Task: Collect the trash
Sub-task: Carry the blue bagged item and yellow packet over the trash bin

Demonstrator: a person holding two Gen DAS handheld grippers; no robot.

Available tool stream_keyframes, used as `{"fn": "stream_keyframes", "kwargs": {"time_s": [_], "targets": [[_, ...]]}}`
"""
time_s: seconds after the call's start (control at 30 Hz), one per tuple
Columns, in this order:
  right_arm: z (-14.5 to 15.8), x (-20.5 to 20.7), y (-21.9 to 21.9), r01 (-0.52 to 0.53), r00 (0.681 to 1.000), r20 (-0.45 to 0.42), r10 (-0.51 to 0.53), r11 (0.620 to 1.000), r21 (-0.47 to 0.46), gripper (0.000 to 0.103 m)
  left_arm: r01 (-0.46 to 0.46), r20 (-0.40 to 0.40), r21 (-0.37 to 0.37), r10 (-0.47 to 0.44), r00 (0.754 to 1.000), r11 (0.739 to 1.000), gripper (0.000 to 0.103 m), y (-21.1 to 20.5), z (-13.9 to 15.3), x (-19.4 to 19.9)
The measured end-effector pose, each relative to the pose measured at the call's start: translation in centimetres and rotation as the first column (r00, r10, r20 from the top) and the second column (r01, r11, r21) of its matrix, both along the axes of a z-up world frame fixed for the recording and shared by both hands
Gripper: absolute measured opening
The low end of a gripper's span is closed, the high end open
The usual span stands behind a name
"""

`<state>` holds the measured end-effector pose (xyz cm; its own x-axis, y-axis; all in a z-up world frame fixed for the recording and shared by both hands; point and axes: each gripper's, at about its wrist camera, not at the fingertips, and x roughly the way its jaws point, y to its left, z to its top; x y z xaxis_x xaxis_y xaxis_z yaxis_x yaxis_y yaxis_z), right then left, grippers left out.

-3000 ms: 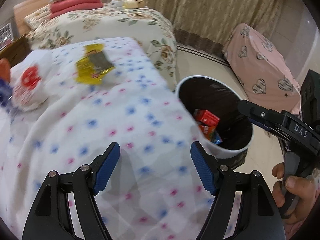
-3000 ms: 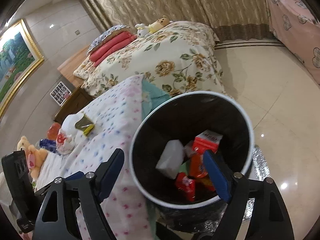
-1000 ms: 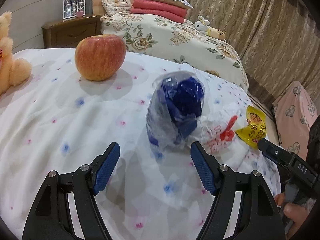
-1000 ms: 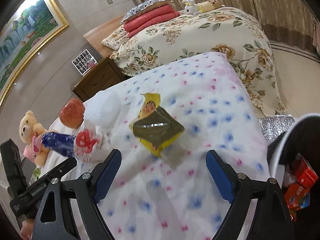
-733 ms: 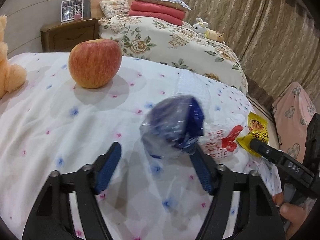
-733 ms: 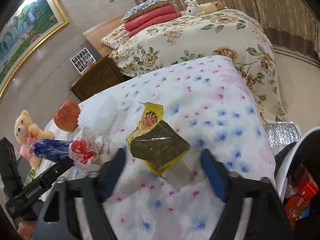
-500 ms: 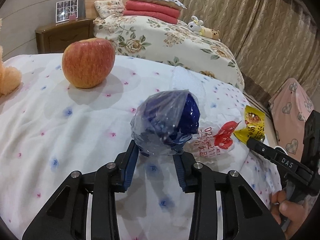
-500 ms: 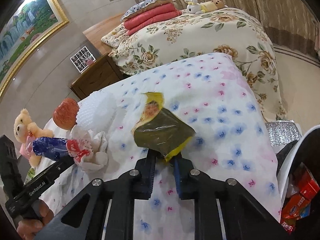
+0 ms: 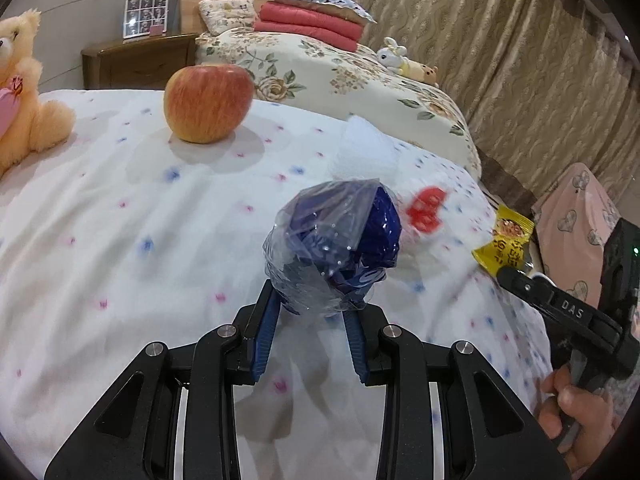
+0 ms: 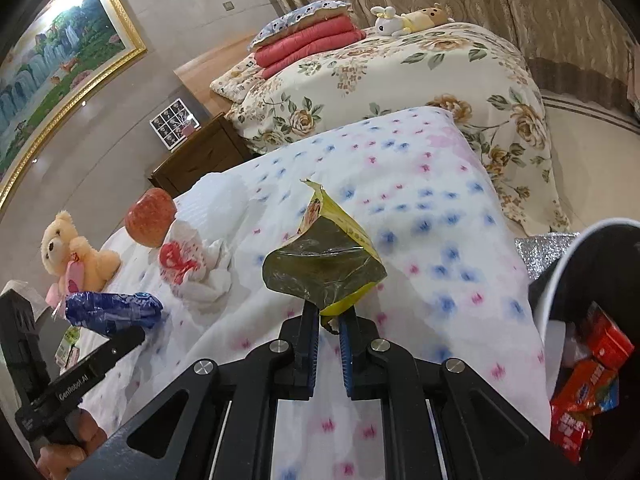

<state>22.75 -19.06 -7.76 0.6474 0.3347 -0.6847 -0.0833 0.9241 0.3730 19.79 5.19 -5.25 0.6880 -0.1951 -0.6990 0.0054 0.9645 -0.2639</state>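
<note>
My left gripper (image 9: 310, 314) is shut on a crumpled blue and clear plastic wrapper (image 9: 334, 250) and holds it above the spotted bedspread (image 9: 120, 220). The wrapper also shows in the right wrist view (image 10: 108, 312). My right gripper (image 10: 329, 322) is shut on a yellow snack packet (image 10: 324, 264), lifted off the bed; the packet also shows in the left wrist view (image 9: 506, 242). A white plastic bag with a red mark (image 10: 188, 264) lies on the bed. The black-lined trash bin (image 10: 580, 264) with red wrappers (image 10: 588, 380) inside stands at the right.
A red apple (image 9: 208, 102) and a plush bear (image 9: 24, 92) sit on the spotted bed. A white foam net (image 9: 366, 152) lies past the apple. A second bed with a floral cover (image 10: 400, 80) and a wooden nightstand (image 10: 200, 152) stand behind.
Both grippers have closed, the left on the blue wrapper and the right on the yellow packet, and both have lifted their pieces off the bed.
</note>
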Motion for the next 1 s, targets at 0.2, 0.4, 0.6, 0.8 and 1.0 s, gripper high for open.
{"fn": "stream_keyframes", "kwargs": {"time_s": [0.2, 0.4, 0.6, 0.8, 1.0], "targets": [[0.3, -1.9, -0.6, 0.007, 1.000, 0.004, -0.007, 1.000, 0.006, 0.009, 0.054, 0.004, -0.006, -0.054, 0.999, 0.998, 0.030, -2.1, 0.4, -1.4], [0.7, -3.9, -1.9, 0.024, 1.000, 0.016, -0.024, 1.000, 0.010, 0.009, 0.107, 0.008, -0.016, -0.107, 0.994, 0.994, 0.030, -4.5, 0.8, -2.2], [0.9, -5.7, -3.6, 0.051, 0.998, 0.020, -0.052, 0.999, 0.019, 0.009, 0.159, 0.015, -0.016, -0.159, 0.987, 0.987, 0.031, -7.0, 1.2, -3.0], [1.0, -7.0, -5.5, 0.086, 0.996, 0.019, -0.086, 0.996, 0.030, 0.009, 0.211, 0.021, -0.012, -0.211, 0.977, 0.977, 0.031, -9.4, 1.4, -3.7], [0.9, -8.2, -7.6, 0.125, 0.992, 0.016, -0.125, 0.991, 0.038, 0.009, 0.249, 0.022, -0.010, -0.249, 0.968, 0.968, 0.031, -11.4, 1.5, -4.0]]}}
